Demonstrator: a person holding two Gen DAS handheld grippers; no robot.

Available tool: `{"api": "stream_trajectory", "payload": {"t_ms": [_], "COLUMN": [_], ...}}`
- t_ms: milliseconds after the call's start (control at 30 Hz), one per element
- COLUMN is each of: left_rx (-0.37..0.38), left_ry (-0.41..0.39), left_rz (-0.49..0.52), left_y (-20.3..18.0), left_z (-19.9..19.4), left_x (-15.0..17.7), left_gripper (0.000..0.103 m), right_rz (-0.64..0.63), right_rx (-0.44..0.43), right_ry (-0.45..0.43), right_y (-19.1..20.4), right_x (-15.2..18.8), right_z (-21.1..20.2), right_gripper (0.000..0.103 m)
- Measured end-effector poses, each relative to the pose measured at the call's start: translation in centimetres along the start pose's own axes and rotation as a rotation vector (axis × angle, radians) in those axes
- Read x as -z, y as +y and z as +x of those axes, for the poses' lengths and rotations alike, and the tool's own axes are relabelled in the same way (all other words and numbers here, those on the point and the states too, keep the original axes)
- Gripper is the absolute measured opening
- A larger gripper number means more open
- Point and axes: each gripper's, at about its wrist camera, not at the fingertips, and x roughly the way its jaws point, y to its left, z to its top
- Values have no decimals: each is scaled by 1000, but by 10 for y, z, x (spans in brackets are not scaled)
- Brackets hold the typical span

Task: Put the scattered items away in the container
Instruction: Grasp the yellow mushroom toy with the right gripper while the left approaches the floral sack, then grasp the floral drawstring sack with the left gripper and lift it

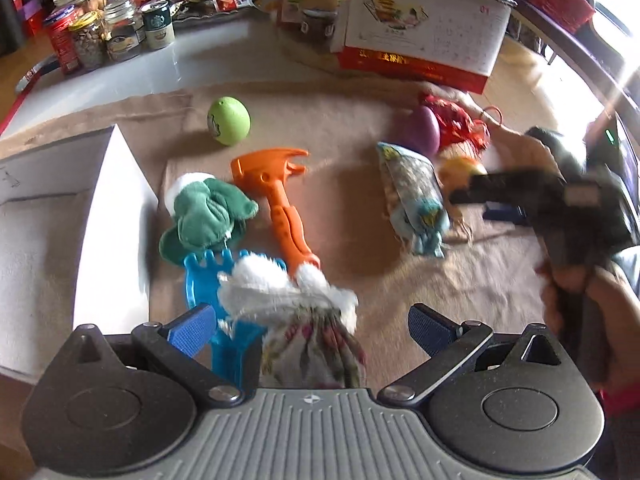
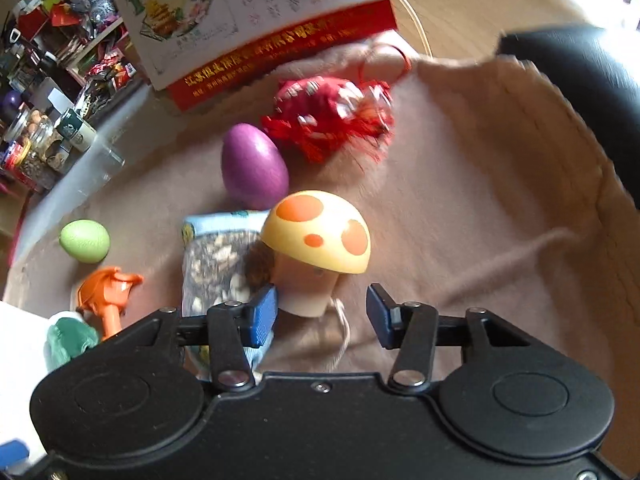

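Observation:
My left gripper point(image 1: 309, 332) stands open over a floral pouch with white fur trim point(image 1: 312, 344); neither pad touches it. Around it lie a blue toy rake point(image 1: 216, 292), an orange toy hammer point(image 1: 280, 196), a green plush point(image 1: 208, 216) and a green egg point(image 1: 229, 121). The white box point(image 1: 100, 216) is at the left. My right gripper point(image 2: 322, 316) is open with the stem of a yellow spotted mushroom toy point(image 2: 320, 232) between its pads, close to the left one. A snack bag point(image 2: 216, 256), a purple egg point(image 2: 254, 166) and a red tasselled ornament point(image 2: 332, 116) lie beyond.
A desk calendar point(image 1: 424, 24) stands behind the beige cloth point(image 2: 480, 208). Jars and tins point(image 1: 100, 32) crowd the back left. A black chair point(image 2: 580, 92) is at the right. A hand point(image 1: 576, 292) holds the blurred right gripper in the left wrist view.

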Motion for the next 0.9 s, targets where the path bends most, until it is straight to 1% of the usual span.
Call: {"api": "stream_trajectory", "payload": {"t_ms": [133, 233, 267, 300, 433, 467, 500, 533, 600, 733, 767, 833, 900], "left_rx": [6, 3, 5, 6, 4, 7, 18, 32, 29, -22, -28, -14, 10], "left_ry": [37, 73, 88, 104, 156, 164, 171, 179, 172, 151, 143, 124, 98], "left_rz": [-39, -56, -57, -54, -17, -9, -4, -5, 15, 92, 96, 91, 58], "left_y": [3, 4, 3, 2, -8, -11, -14, -17, -24, -36, -37, -36, -30], "left_z": [0, 5, 8, 10, 24, 28, 32, 35, 38, 42, 42, 40, 37], "left_x": [14, 26, 30, 34, 48, 51, 53, 55, 59, 64, 65, 64, 62], "left_gripper": [102, 102, 102, 102, 102, 100, 95, 93, 93, 92, 89, 85, 76], "right_rz": [-1, -13, -18, -25, -23, -24, -26, -29, -37, -31, -32, -34, -22], "right_rx": [12, 52, 65, 77, 68, 63, 60, 58, 53, 27, 21, 13, 7], "right_ry": [-10, -9, -10, -3, 7, 10, 13, 14, 16, 36, 40, 53, 70], "right_y": [13, 18, 18, 17, 10, 8, 6, 3, -2, -18, -21, -27, -33], "right_x": [-9, -14, -15, -16, -10, -7, -4, 0, 8, 26, 31, 42, 52], "right_z": [7, 20, 23, 26, 20, 16, 11, 5, -7, -30, -36, -44, -50], "right_gripper": [52, 52, 48, 41, 40, 40, 40, 40, 40, 40, 40, 40, 40]}}
